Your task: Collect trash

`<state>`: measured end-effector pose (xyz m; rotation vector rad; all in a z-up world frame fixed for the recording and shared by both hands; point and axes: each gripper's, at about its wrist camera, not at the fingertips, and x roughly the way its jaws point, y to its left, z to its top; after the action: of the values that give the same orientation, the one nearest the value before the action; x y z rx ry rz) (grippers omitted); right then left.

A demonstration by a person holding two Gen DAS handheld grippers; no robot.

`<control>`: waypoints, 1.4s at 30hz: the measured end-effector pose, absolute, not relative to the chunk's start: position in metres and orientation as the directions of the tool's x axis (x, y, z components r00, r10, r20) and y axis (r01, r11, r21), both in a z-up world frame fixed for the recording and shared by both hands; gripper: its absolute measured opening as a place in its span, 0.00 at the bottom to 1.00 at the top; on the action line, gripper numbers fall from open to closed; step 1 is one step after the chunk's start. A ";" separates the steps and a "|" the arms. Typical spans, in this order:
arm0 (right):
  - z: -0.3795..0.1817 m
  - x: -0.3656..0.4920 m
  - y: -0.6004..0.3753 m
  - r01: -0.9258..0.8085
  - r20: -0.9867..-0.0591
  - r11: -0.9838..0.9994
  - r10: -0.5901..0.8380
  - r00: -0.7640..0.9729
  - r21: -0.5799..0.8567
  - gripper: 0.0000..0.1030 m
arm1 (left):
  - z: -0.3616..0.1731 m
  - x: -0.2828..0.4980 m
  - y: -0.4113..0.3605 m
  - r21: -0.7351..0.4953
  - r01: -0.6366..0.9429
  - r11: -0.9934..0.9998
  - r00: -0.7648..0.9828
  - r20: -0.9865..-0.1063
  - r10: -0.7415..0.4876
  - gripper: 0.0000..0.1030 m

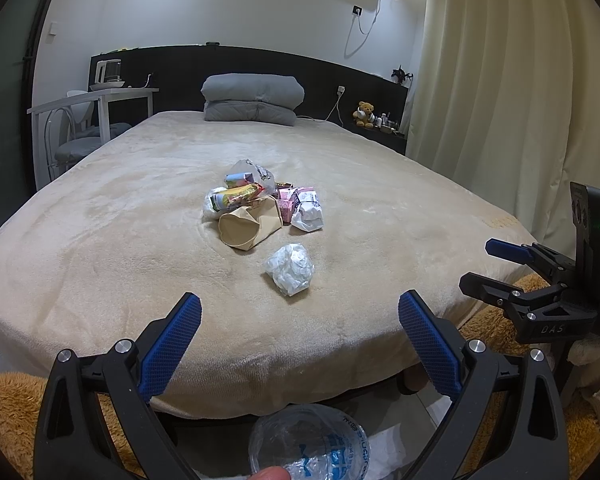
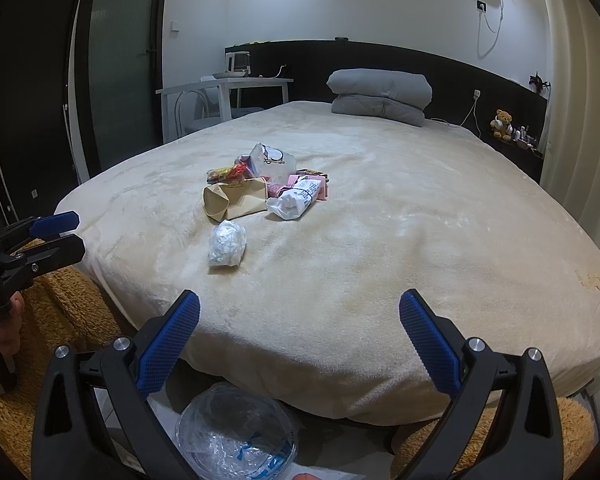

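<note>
A pile of trash (image 1: 260,200) lies mid-bed: a brown paper bag (image 1: 250,224), colourful wrappers (image 1: 238,194), pink cartons (image 1: 286,202) and a white wrapper (image 1: 308,216). It also shows in the right wrist view (image 2: 266,188). A crumpled white plastic ball (image 1: 290,268) (image 2: 227,243) lies apart, nearer the bed's foot. A bin lined with a clear plastic bag (image 1: 310,446) (image 2: 238,434) stands on the floor below. My left gripper (image 1: 300,340) is open and empty over the bed's foot edge. My right gripper (image 2: 300,340) is open and empty too, and it shows at the right in the left wrist view (image 1: 480,264).
The beige blanketed bed (image 1: 140,240) has folded grey bedding (image 1: 252,98) at the head. A white table and chair (image 1: 96,116) stand at the left, curtains (image 1: 520,100) at the right. An orange fluffy rug (image 2: 60,320) covers the floor around the bed.
</note>
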<state>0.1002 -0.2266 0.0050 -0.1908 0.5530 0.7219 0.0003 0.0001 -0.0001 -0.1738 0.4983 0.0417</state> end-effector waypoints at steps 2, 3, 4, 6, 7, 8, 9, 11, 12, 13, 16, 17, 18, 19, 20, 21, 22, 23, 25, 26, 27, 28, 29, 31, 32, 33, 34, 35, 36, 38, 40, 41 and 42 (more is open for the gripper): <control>0.005 0.100 -0.227 -0.672 -0.541 0.740 0.574 0.615 0.021 0.96 | 0.000 0.000 0.000 -0.155 -0.080 0.985 0.878 -0.478 -0.004 0.94; 0.005 0.100 -0.227 -0.672 -0.541 0.740 0.573 0.616 0.020 0.96 | 0.000 0.000 0.000 -0.154 -0.081 0.985 0.877 -0.480 -0.003 0.94; 0.005 0.100 -0.227 -0.672 -0.541 0.740 0.573 0.616 0.020 0.96 | 0.000 0.000 0.000 -0.153 -0.082 0.985 0.877 -0.480 -0.002 0.94; 0.005 0.100 -0.227 -0.672 -0.541 0.740 0.573 0.615 0.020 0.96 | 0.000 0.000 0.000 -0.156 -0.081 0.984 0.879 -0.476 -0.003 0.94; 0.005 0.100 -0.227 -0.672 -0.541 0.740 0.573 0.616 0.020 0.96 | 0.000 0.000 0.000 -0.156 -0.081 0.984 0.879 -0.476 -0.003 0.94; 0.005 0.100 -0.227 -0.672 -0.541 0.741 0.573 0.616 0.020 0.96 | 0.000 0.000 0.000 -0.156 -0.081 0.984 0.879 -0.477 -0.003 0.94; 0.005 0.100 -0.227 -0.672 -0.541 0.740 0.573 0.615 0.020 0.96 | 0.000 0.000 0.000 -0.156 -0.081 0.985 0.879 -0.477 -0.003 0.94; 0.005 0.100 -0.227 -0.672 -0.542 0.740 0.572 0.616 0.018 0.96 | 0.000 0.000 0.000 -0.156 -0.081 0.984 0.879 -0.477 -0.003 0.94; 0.005 0.100 -0.227 -0.672 -0.541 0.741 0.572 0.616 0.018 0.96 | 0.000 0.000 0.000 -0.155 -0.081 0.985 0.879 -0.477 -0.003 0.94; 0.005 0.100 -0.227 -0.672 -0.541 0.740 0.573 0.615 0.019 0.96 | 0.000 0.000 0.000 -0.155 -0.081 0.985 0.879 -0.477 -0.003 0.94; 0.004 0.101 -0.228 -0.671 -0.541 0.741 0.573 0.616 0.020 0.96 | 0.000 0.000 0.000 -0.155 -0.082 0.985 0.880 -0.475 -0.001 0.94; 0.005 0.100 -0.227 -0.671 -0.542 0.741 0.572 0.616 0.019 0.96 | 0.000 0.000 0.000 -0.155 -0.082 0.985 0.880 -0.476 -0.001 0.94; 0.005 0.100 -0.227 -0.672 -0.542 0.740 0.573 0.615 0.019 0.96 | 0.000 0.000 0.000 -0.155 -0.081 0.985 0.880 -0.476 -0.002 0.94; 0.005 0.100 -0.228 -0.673 -0.542 0.740 0.573 0.615 0.019 0.96 | 0.000 0.001 0.000 -0.155 -0.080 0.985 0.880 -0.476 -0.003 0.94; 0.005 0.100 -0.228 -0.672 -0.541 0.740 0.573 0.616 0.018 0.96 | -0.002 -0.001 0.003 -0.156 -0.080 0.985 0.879 -0.476 -0.004 0.94; 0.005 0.100 -0.227 -0.672 -0.542 0.740 0.573 0.615 0.019 0.96 | 0.000 -0.003 0.005 -0.156 -0.079 0.985 0.879 -0.476 -0.005 0.94; 0.006 0.100 -0.227 -0.672 -0.542 0.740 0.572 0.615 0.019 0.96 | -0.001 -0.003 0.005 -0.155 -0.079 0.985 0.879 -0.476 -0.005 0.94; 0.006 0.100 -0.227 -0.672 -0.542 0.740 0.572 0.615 0.020 0.96 | -0.002 -0.003 0.006 -0.155 -0.078 0.985 0.879 -0.477 -0.005 0.94; 0.005 0.100 -0.227 -0.674 -0.544 0.738 0.576 0.610 0.026 0.96 | -0.002 -0.005 0.005 -0.155 -0.075 0.985 0.880 -0.476 -0.008 0.94; 0.004 0.101 -0.228 -0.674 -0.546 0.738 0.577 0.608 0.030 0.96 | -0.003 -0.005 0.005 -0.155 -0.076 0.985 0.879 -0.476 -0.007 0.94; 0.005 0.102 -0.229 -0.672 -0.547 0.739 0.577 0.607 0.033 0.96 | -0.004 -0.006 0.005 -0.161 -0.076 0.984 0.882 -0.471 -0.009 0.94; 0.005 0.102 -0.231 -0.672 -0.547 0.740 0.577 0.606 0.037 0.96 | -0.003 -0.004 0.003 -0.162 -0.076 0.984 0.882 -0.470 -0.009 0.94; 0.004 0.103 -0.231 -0.672 -0.548 0.739 0.579 0.603 0.042 0.96 | -0.003 -0.003 0.002 -0.163 -0.076 0.984 0.882 -0.471 -0.010 0.94; 0.006 0.102 -0.234 -0.670 -0.548 0.741 0.581 0.602 0.050 0.96 | -0.003 -0.002 0.003 -0.169 -0.075 0.983 0.880 -0.475 -0.014 0.94; 0.006 0.103 -0.235 -0.669 -0.548 0.741 0.584 0.599 0.058 0.96 | -0.004 -0.001 0.003 -0.168 -0.075 0.983 0.873 -0.487 -0.017 0.94; 0.007 0.105 -0.236 -0.670 -0.551 0.739 0.588 0.592 0.069 0.96 | -0.005 -0.001 0.003 -0.168 -0.073 0.983 0.872 -0.490 -0.019 0.94; 0.007 0.106 -0.238 -0.671 -0.552 0.737 0.595 0.584 0.083 0.96 | -0.005 0.000 0.003 -0.169 -0.076 0.983 0.870 -0.492 -0.017 0.94; 0.008 0.109 -0.240 -0.673 -0.553 0.732 0.606 0.572 0.105 0.96 | -0.005 0.001 0.003 -0.170 -0.077 0.982 0.869 -0.494 -0.017 0.94; 0.010 0.111 -0.241 -0.678 -0.555 0.723 0.621 0.553 0.135 0.96 | -0.006 0.002 0.003 -0.178 -0.073 0.981 0.869 -0.495 -0.025 0.94; 0.011 0.118 -0.244 -0.678 -0.560 0.711 0.644 0.520 0.188 0.96 | -0.007 0.005 0.004 -0.192 -0.074 0.979 0.860 -0.510 -0.035 0.94; 0.014 0.124 -0.245 -0.675 -0.564 0.706 0.654 0.504 0.215 0.96 | -0.007 0.008 0.005 -0.224 -0.060 0.973 0.852 -0.520 -0.067 0.94; 0.015 0.128 -0.245 -0.675 -0.565 0.700 0.662 0.492 0.231 0.96 | -0.007 0.009 0.006 -0.258 -0.058 0.964 0.843 -0.531 -0.091 0.94; 0.017 0.131 -0.244 -0.675 -0.568 0.695 0.668 0.481 0.246 0.96 | -0.007 0.011 0.005 -0.247 -0.058 0.967 0.841 -0.534 -0.085 0.94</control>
<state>0.1308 -0.2442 0.0171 -0.0118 0.6874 0.8189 0.0110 0.0052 -0.0065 -0.2594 0.5725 -0.0145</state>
